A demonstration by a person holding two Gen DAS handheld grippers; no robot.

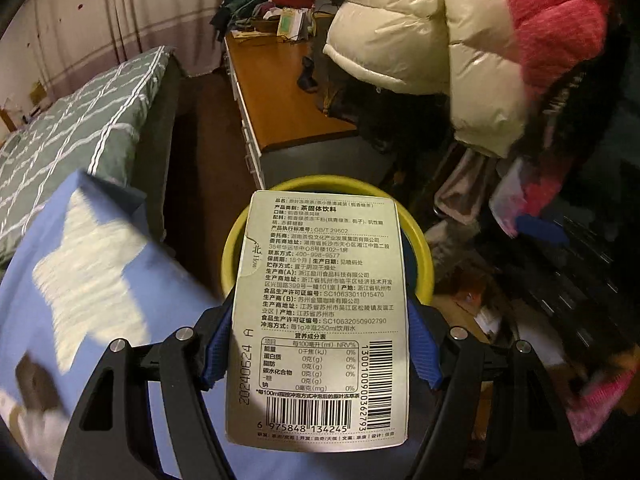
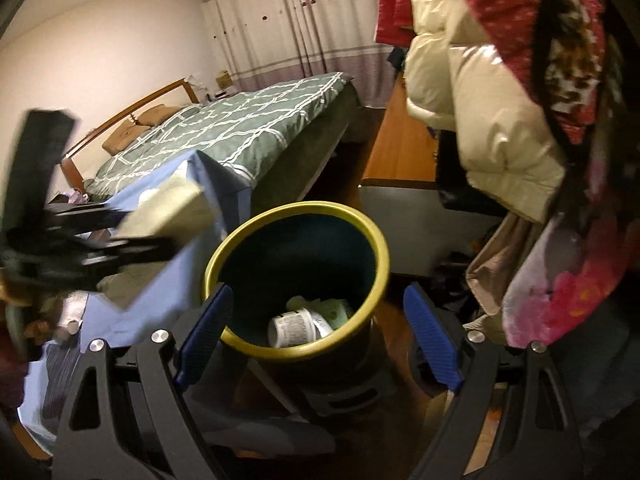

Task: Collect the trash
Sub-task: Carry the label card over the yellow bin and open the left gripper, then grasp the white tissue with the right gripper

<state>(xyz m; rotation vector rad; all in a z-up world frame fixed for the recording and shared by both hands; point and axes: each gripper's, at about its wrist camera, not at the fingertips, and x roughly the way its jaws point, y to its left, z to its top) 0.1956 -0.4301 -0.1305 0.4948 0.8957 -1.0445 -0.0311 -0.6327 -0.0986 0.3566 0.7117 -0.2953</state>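
Note:
My left gripper (image 1: 320, 340) is shut on a flat silver tea-drink box (image 1: 320, 320) with printed text and barcodes, held just short of the yellow-rimmed trash bin (image 1: 420, 248). In the right wrist view the bin (image 2: 360, 232) stands on the floor, with a white jar (image 2: 294, 326) and pale green wrappers (image 2: 332, 310) at its bottom. My right gripper (image 2: 318, 336) is open and empty, right above the bin's near rim. The left gripper with the box (image 2: 176, 212) shows blurred at the left, above the blue cloth.
A blue cloth with white stars (image 1: 92, 280) covers the surface on the left. A bed with a green checked cover (image 2: 224, 128) lies behind. A wooden desk (image 1: 276, 92) runs along the back. Hanging jackets, cream (image 2: 480, 100) and red (image 1: 552, 32), crowd the right side.

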